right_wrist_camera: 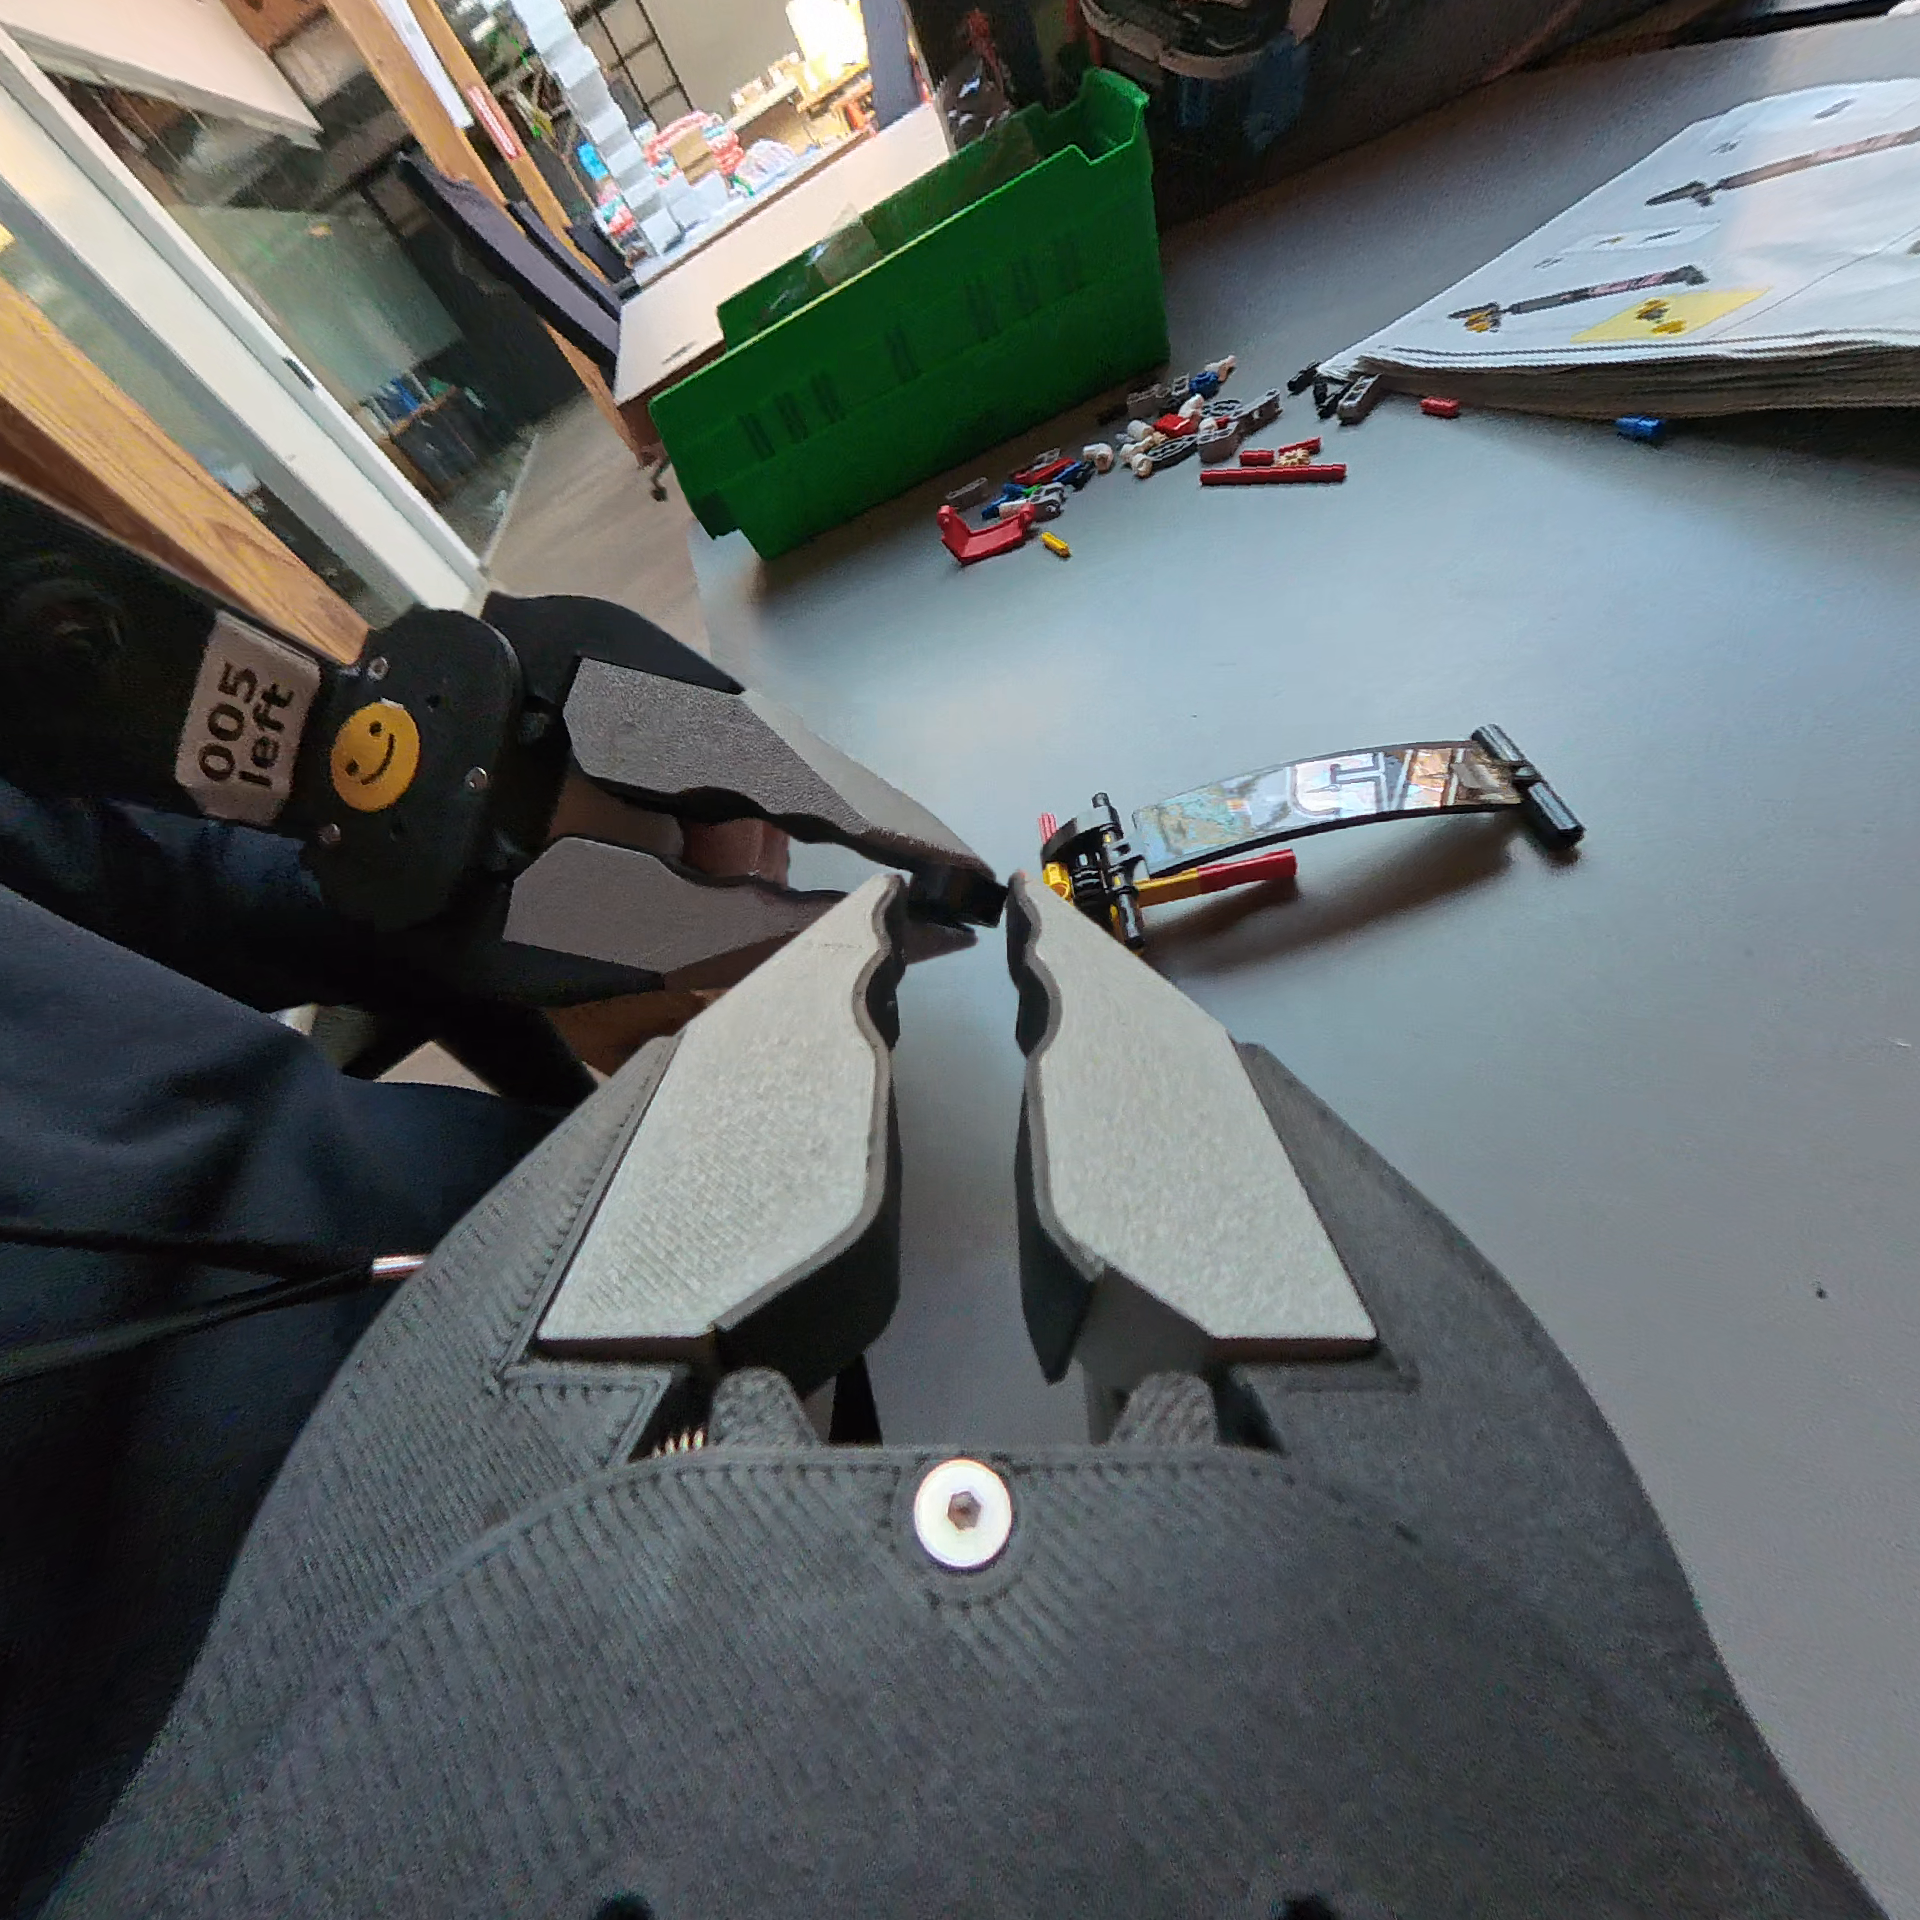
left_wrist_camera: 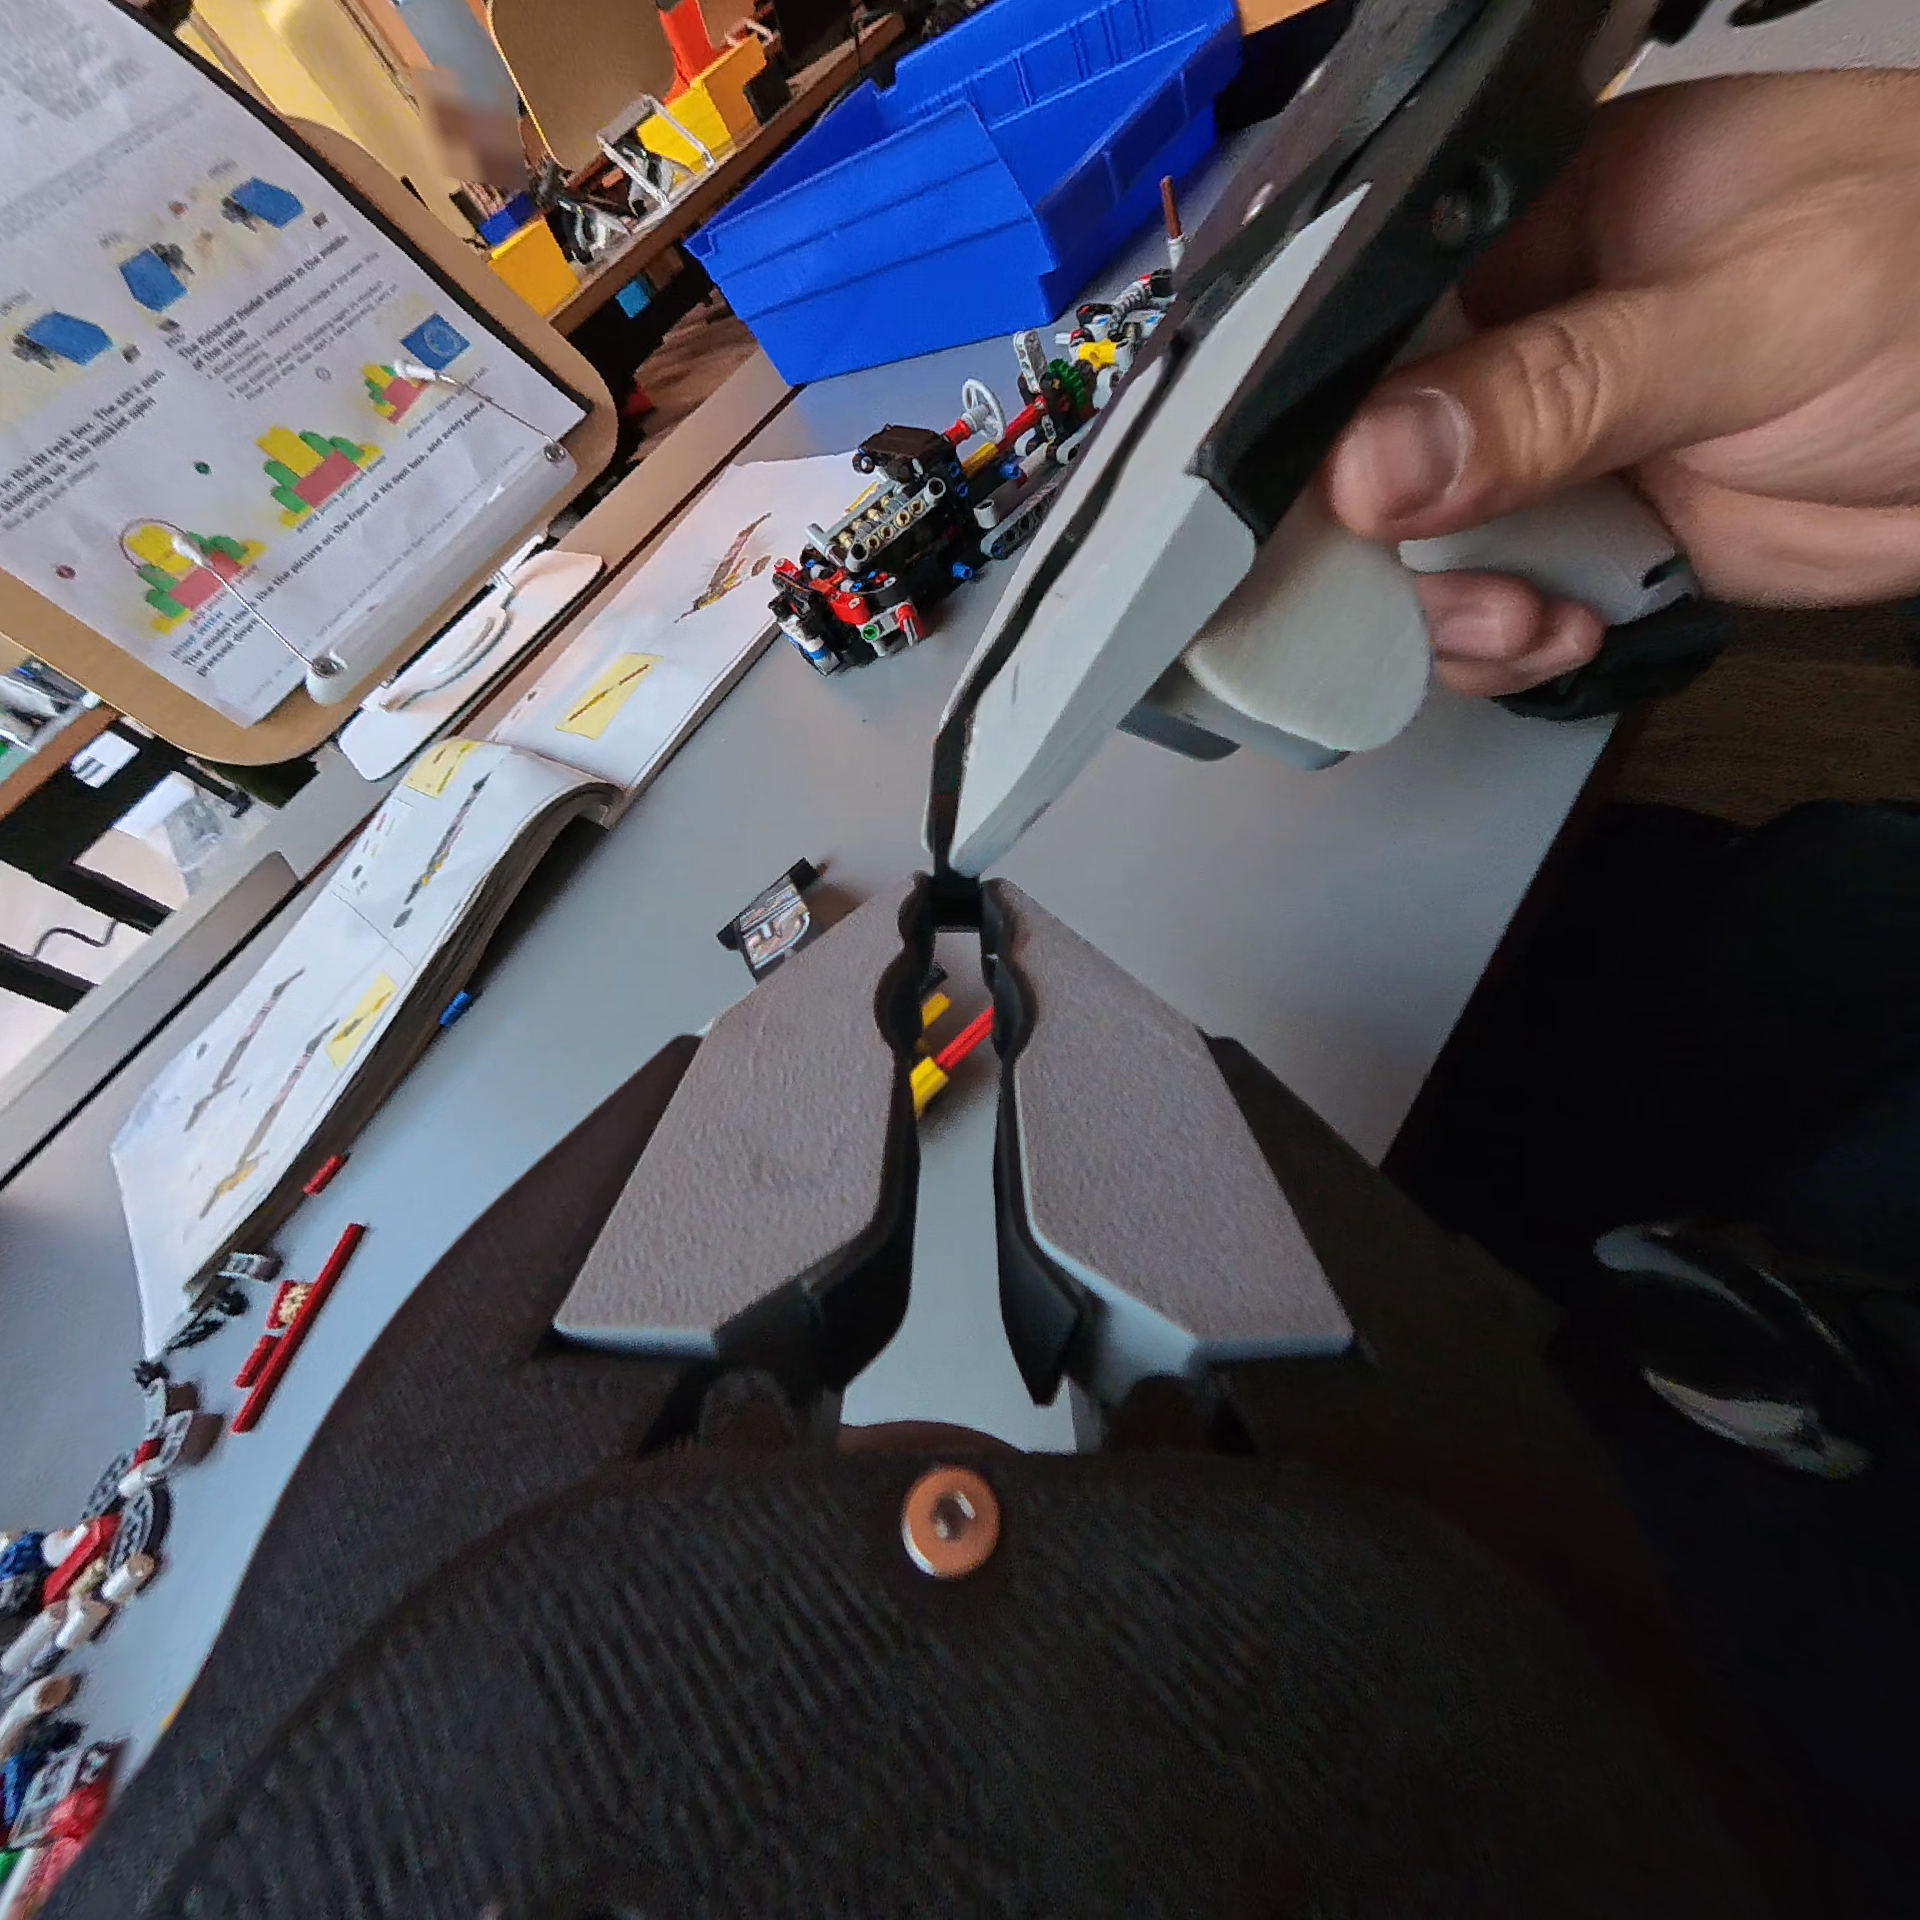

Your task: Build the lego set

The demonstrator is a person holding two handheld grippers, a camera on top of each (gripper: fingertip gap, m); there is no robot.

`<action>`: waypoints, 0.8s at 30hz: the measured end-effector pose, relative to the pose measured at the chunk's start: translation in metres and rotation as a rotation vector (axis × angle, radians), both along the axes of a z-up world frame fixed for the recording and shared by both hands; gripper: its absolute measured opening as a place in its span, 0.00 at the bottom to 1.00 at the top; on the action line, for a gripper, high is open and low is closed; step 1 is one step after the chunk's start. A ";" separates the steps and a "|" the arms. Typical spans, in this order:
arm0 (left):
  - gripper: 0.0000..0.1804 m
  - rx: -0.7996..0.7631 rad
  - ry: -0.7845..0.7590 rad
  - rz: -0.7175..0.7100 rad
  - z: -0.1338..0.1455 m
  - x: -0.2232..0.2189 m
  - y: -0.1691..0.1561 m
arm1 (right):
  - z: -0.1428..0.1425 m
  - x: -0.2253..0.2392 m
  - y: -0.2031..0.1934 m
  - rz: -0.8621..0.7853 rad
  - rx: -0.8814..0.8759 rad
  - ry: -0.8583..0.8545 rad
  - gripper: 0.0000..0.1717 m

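Note:
My left gripper [left_wrist_camera: 951,909] is shut on a small black piece [left_wrist_camera: 951,896], pinched at its very fingertips above the grey table [left_wrist_camera: 1195,935]. In the right wrist view the left gripper [right_wrist_camera: 935,883] reaches in from the left with that piece [right_wrist_camera: 966,896]. My right gripper [right_wrist_camera: 956,888] is open, and the piece stands between its two fingertips. It meets the left gripper's tips from above in the left wrist view [left_wrist_camera: 951,857], with a hand on its grip. On the table just beyond lies a curved black stickered panel [right_wrist_camera: 1330,795] joined to a yellow and red axle [right_wrist_camera: 1236,873].
A partly built model vehicle [left_wrist_camera: 883,551] and a blue bin [left_wrist_camera: 935,208] stand farther back. An open instruction booklet [left_wrist_camera: 416,883] lies to the left, below a sheet on a stand [left_wrist_camera: 208,364]. A green bin [right_wrist_camera: 914,332] and loose small parts [right_wrist_camera: 1143,457] are beyond the panel. Left and right tips are no more than a few centimetres apart. The partly built model vehicle [left_wrist_camera: 883,551] is about 20 cm from both grippers' fingertips.

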State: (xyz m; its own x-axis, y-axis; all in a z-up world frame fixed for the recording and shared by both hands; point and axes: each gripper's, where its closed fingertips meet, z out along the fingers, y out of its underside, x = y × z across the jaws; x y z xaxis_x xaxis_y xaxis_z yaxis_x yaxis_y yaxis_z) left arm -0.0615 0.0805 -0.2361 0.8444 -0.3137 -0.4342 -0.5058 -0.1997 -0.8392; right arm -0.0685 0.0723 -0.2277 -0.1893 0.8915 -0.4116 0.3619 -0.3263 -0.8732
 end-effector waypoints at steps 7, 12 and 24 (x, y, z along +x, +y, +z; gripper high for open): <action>0.03 0.055 0.008 -0.025 0.011 0.000 0.002 | 0.010 -0.001 0.002 0.106 -0.184 0.019 0.09; 0.04 0.083 0.022 -0.071 0.012 0.007 0.000 | 0.008 0.007 -0.001 0.265 -0.359 -0.006 0.09; 0.03 0.171 0.088 -0.040 0.017 0.000 0.007 | 0.013 0.001 0.003 0.388 -0.440 -0.050 0.08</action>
State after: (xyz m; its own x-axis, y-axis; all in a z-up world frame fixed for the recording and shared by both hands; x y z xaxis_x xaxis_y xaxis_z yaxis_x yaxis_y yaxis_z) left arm -0.0615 0.0878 -0.2187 0.7889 -0.2619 -0.5559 -0.5836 -0.0363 -0.8112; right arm -0.0678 0.0750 -0.2147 -0.4383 0.5046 -0.7439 0.5643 -0.4897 -0.6646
